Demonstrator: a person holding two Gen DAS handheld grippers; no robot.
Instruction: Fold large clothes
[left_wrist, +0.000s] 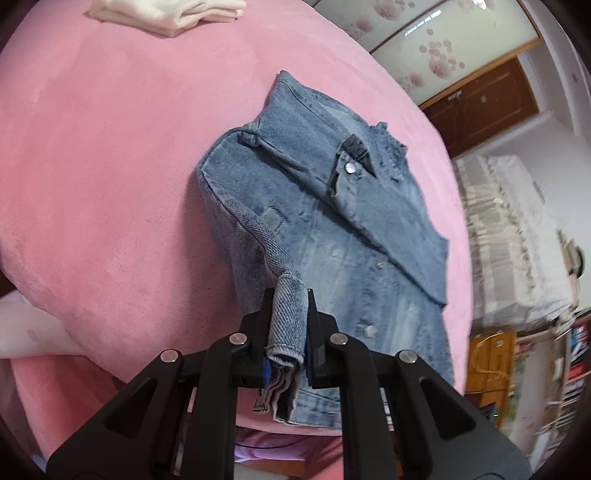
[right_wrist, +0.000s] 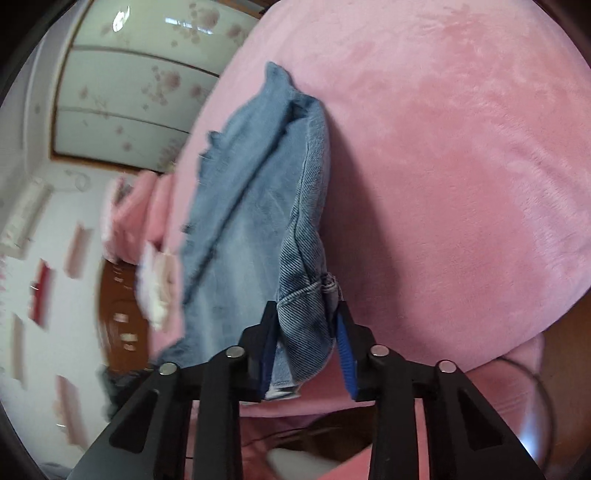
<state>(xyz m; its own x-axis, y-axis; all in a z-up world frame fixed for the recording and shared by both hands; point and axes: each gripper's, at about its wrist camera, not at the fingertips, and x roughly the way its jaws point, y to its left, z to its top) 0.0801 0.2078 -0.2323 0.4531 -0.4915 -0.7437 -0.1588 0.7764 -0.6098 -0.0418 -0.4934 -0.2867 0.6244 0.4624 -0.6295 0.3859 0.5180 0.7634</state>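
- the denim jacket (left_wrist: 325, 206) lies on the pink blanket (left_wrist: 110, 166) that covers the bed, towards the bed's near edge, with its hem end reaching that edge and partly lifted off it.
- the left gripper (left_wrist: 290, 317) is nearly closed, its jaws pinching a rolled fold of the denim at one near corner of the jacket.
- the right gripper (right_wrist: 306, 325) has a thick bunch of denim between its jaws at the other near corner; the left pad bears on the cloth, but there looks to be a sliver of gap at the blue pad on the right, so i cannot tell whether the grip is firm.
- handling, as a judgement: denim is heavy and fairly stiff for cloth, holds a crease, and is not slippery or fragile; stacked seams are bulky, so a bite across the hem band or a seam should hold better than a single layer.
- the collar (left_wrist: 354, 147) end points away, towards the far side of the bed, and the long axis runs from the grippers at the near edge out to the collar.
- a folded cream cloth (left_wrist: 166, 14) sits well apart, at the far edge of the bed.
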